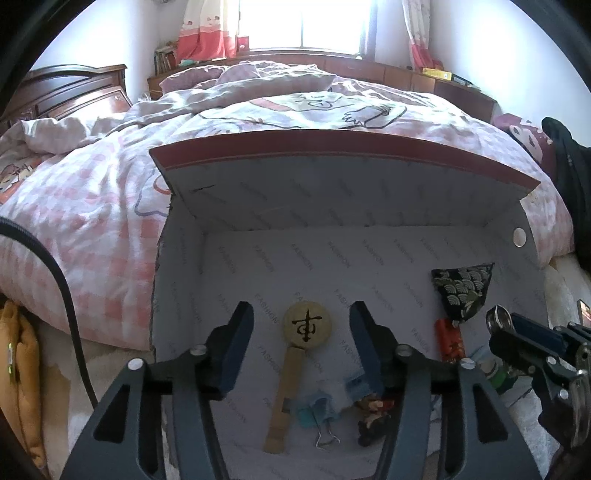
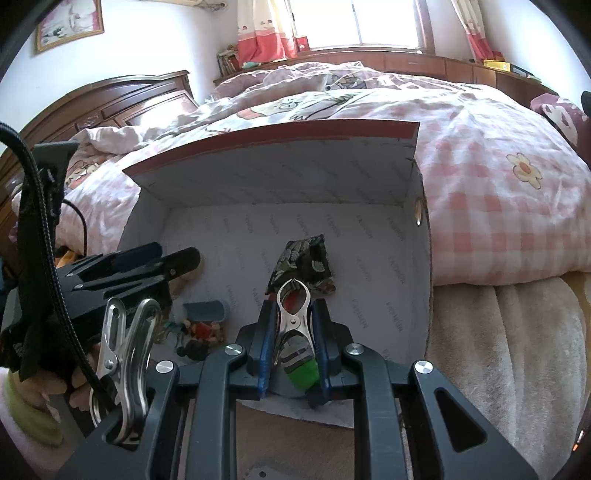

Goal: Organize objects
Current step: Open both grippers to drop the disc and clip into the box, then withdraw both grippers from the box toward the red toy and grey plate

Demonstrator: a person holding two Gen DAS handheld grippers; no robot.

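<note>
Nearest to us, our right gripper [image 2: 293, 343] has its jaws clamped on a shiny steel spring clip [image 2: 293, 314], pressing on its two handle arms, so the clip's toothed mouth points forward over the box. A second steel clip [image 2: 123, 365] hangs at the left edge of the right wrist view, close by the left gripper's body.

Our left gripper [image 1: 301, 343] hovers with its jaws wide apart, holding and touching nothing. Between them, lower down, lies a flat wooden paddle with a round head bearing a black character [image 1: 295, 363].

All of this sits in an open white cardboard box with a red-edged lid [image 1: 258, 254]. On its floor, just right of the paddle, we see a teal binder clip [image 1: 317, 413], a small dark and red figurine [image 1: 373, 417] and a red cylindrical tube [image 1: 450, 341]. Farther in lies a black fabric pouch with a wave pattern [image 1: 463, 291], near the right wall.

Beyond the box is a bed with a pink checked duvet [image 2: 498, 221], the box standing against its edge. A bright window [image 1: 306, 22] is behind.
</note>
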